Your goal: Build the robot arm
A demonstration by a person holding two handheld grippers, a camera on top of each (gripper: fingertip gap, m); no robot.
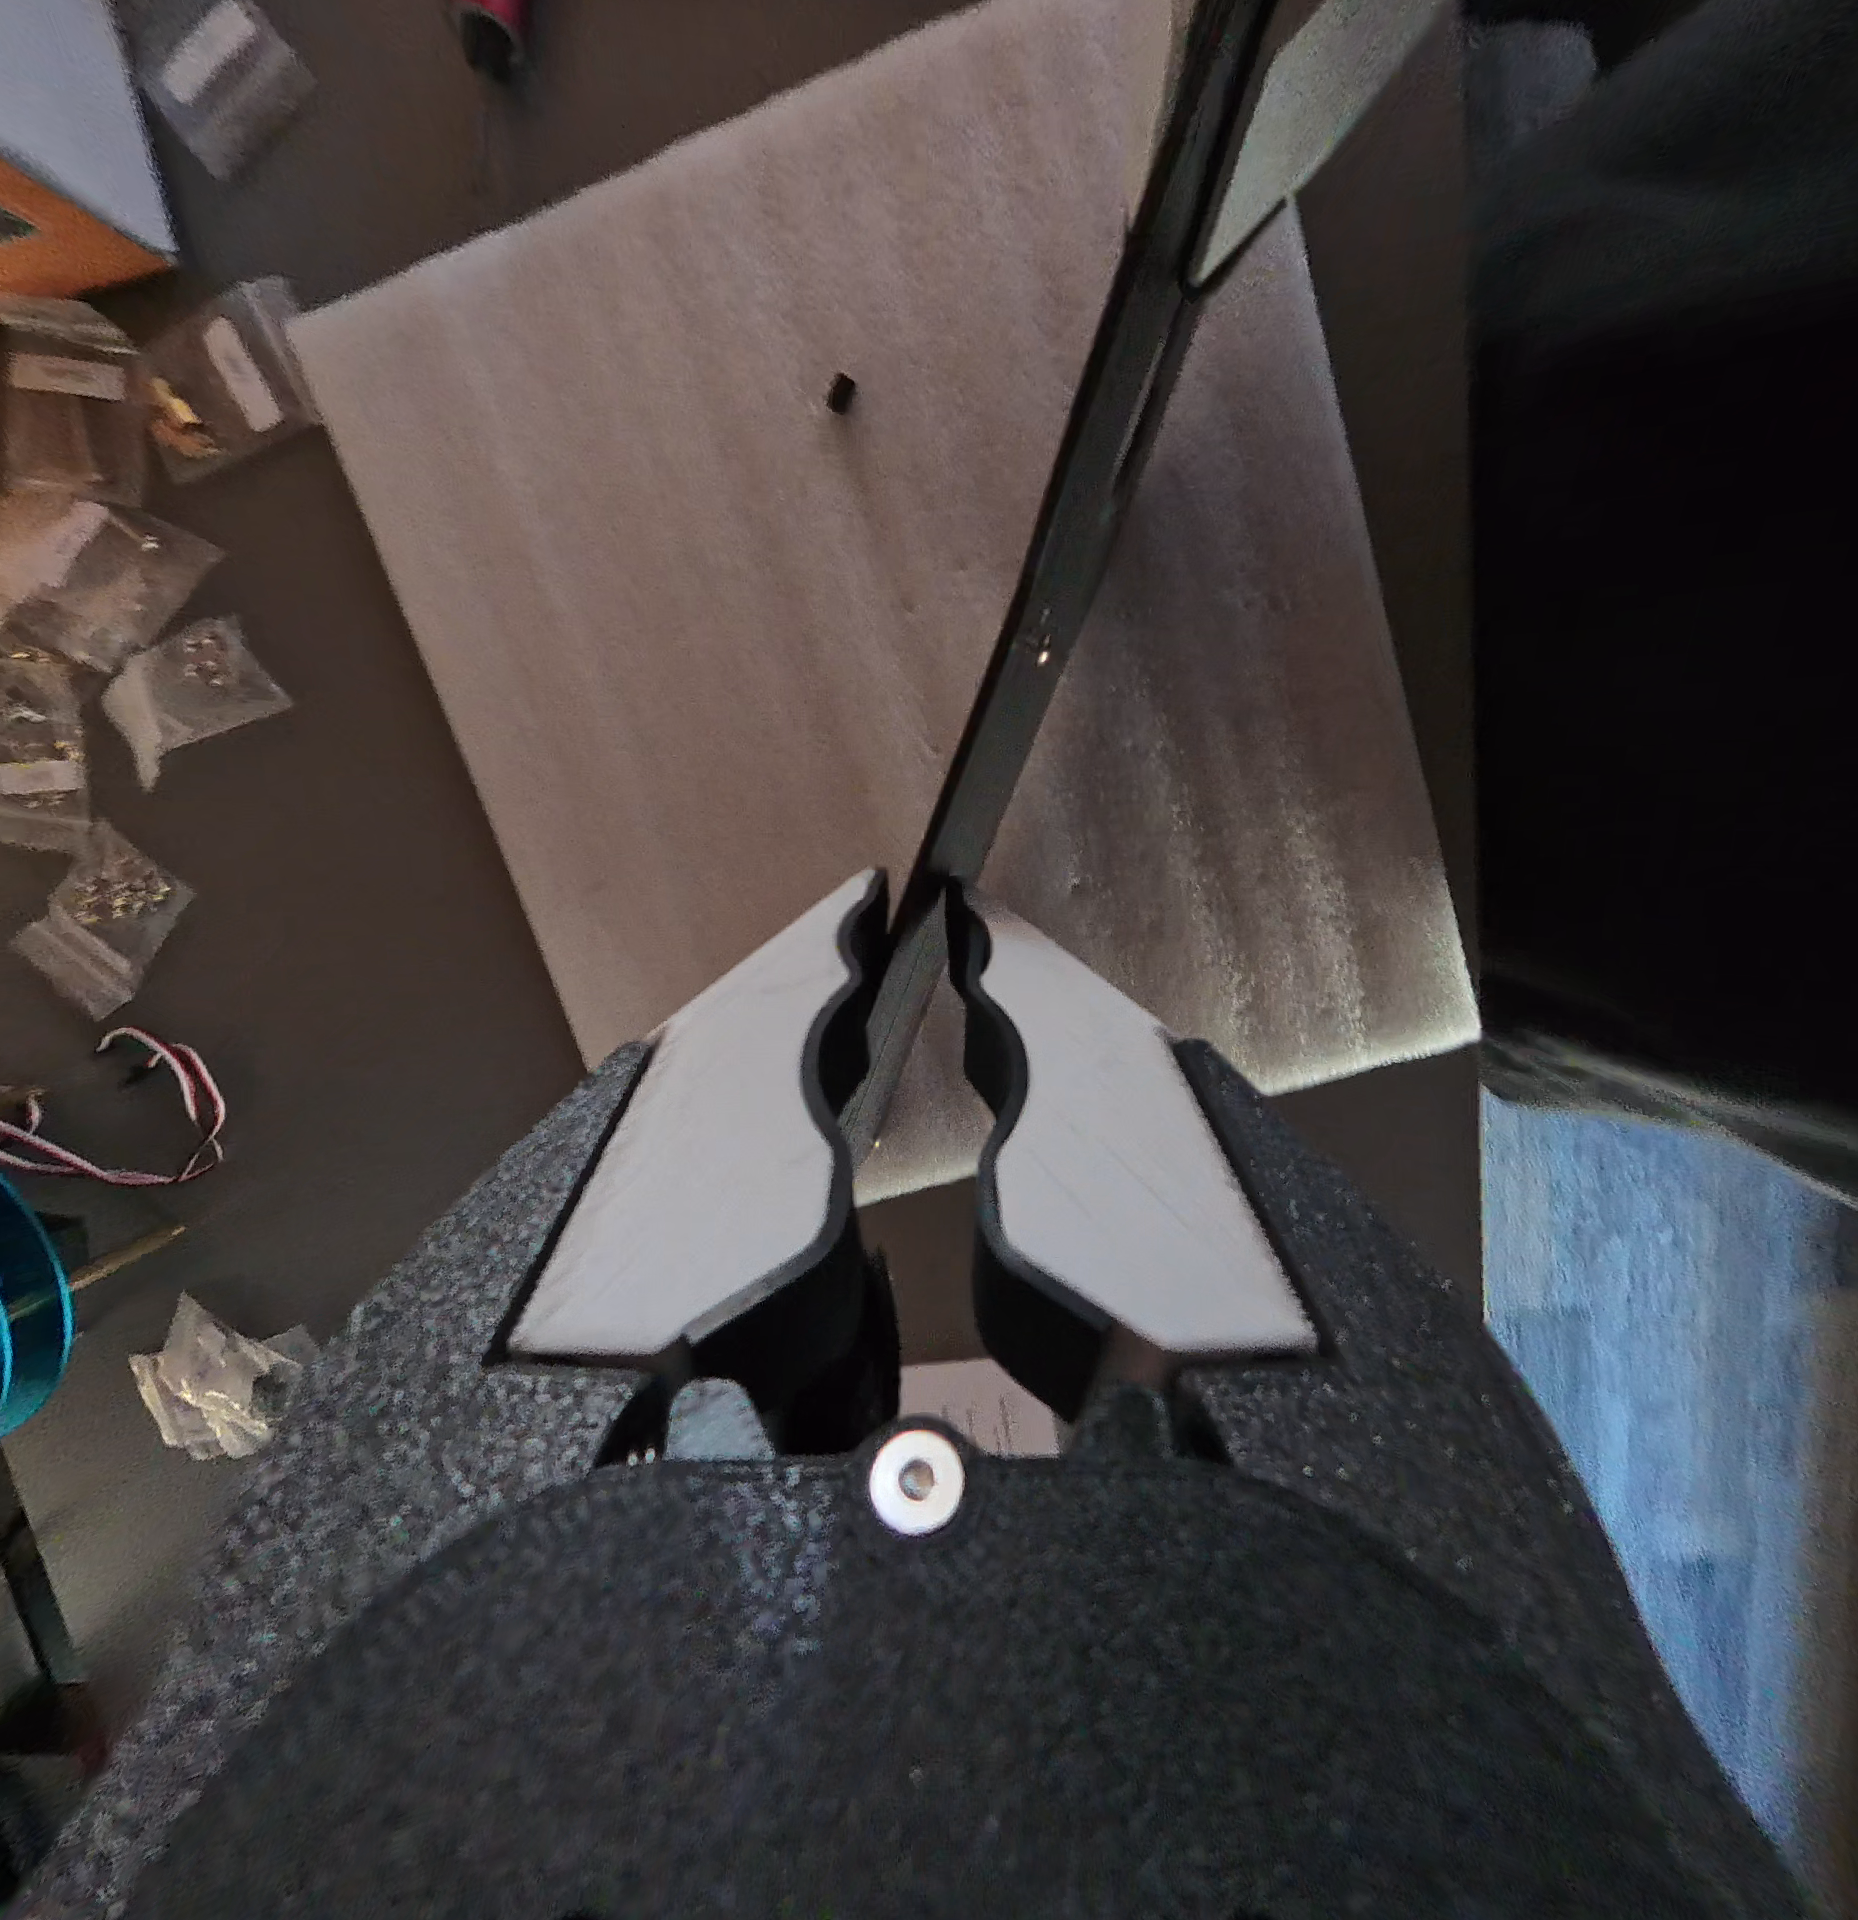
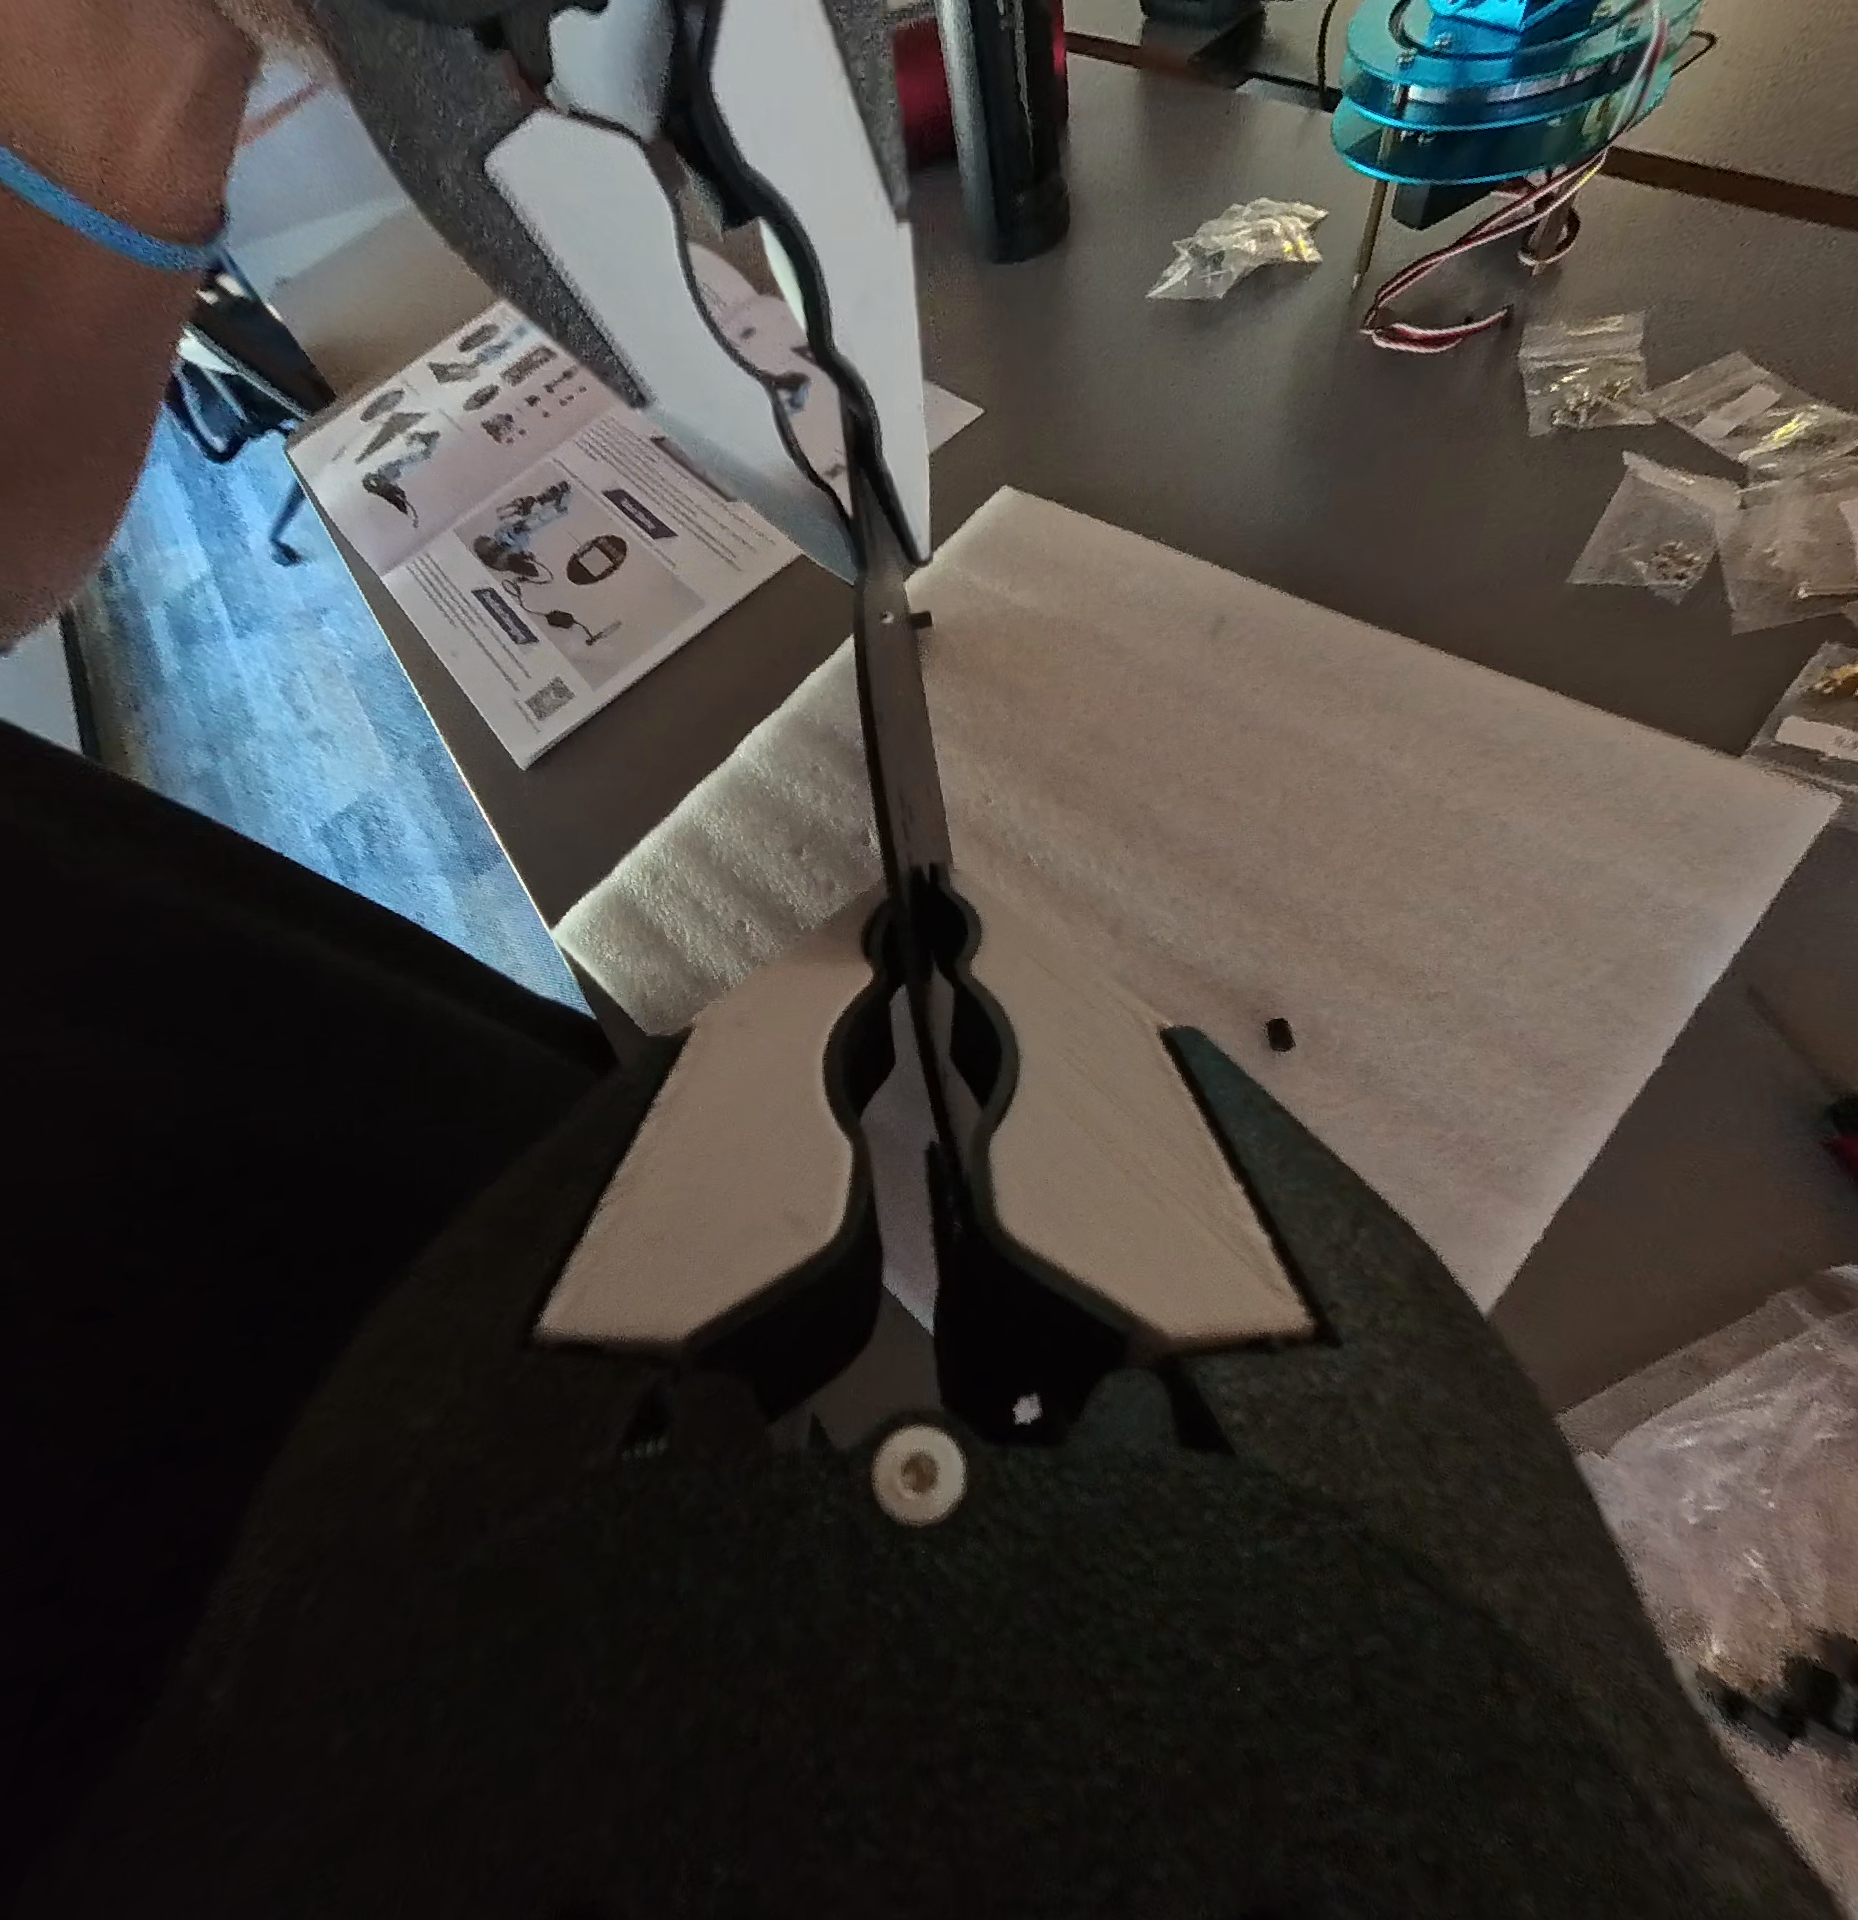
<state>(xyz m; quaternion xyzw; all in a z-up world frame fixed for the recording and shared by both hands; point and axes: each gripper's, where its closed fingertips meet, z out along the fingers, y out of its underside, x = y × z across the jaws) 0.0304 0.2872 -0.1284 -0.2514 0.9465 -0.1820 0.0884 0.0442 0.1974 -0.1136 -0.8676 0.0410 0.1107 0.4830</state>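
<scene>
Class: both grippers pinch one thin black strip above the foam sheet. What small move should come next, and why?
Probably lower the strip onto the foam sheet. Both the left gripper and right gripper clamp it in mid-air, off the sheet.

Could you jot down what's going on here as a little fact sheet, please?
Left gripper: shut on one end of the black strip.
Right gripper: shut on the strip's other end.
Below: white foam sheet with a small black part lying on it.
Table: clear bags of small parts, open booklet, blue plastic assembly.
</scene>
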